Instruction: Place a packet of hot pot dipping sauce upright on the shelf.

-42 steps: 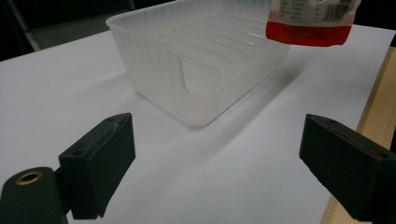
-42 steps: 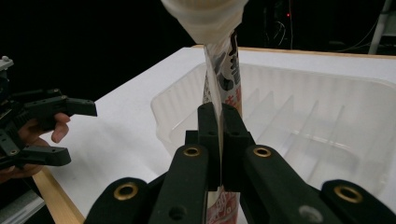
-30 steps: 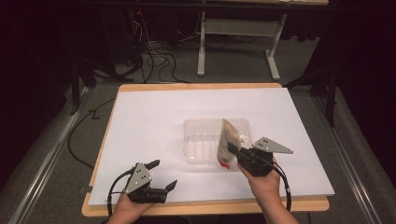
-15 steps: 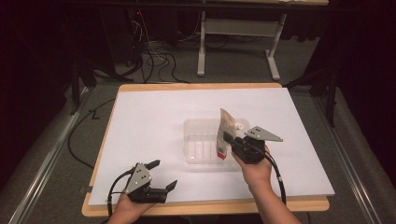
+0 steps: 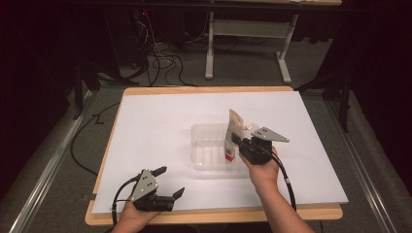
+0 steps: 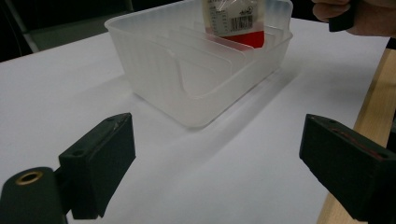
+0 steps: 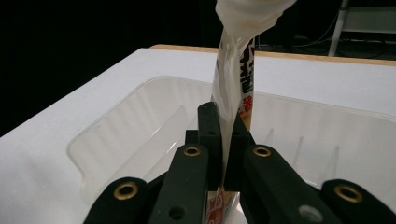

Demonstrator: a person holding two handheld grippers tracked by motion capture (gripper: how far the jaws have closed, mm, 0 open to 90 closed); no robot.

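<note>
White board covers the table (image 5: 145,126), and near its middle sits a clear plastic bin (image 5: 209,153) with divider slots. Over the bin's right end, the right gripper (image 5: 238,142) clenches a flat sachet (image 5: 233,131) upright, partly inside. Placing seems underway; next, lower it into a slot, then release. Nearer the table's front edge, the left gripper (image 5: 170,182) rests with jaws released.
</note>
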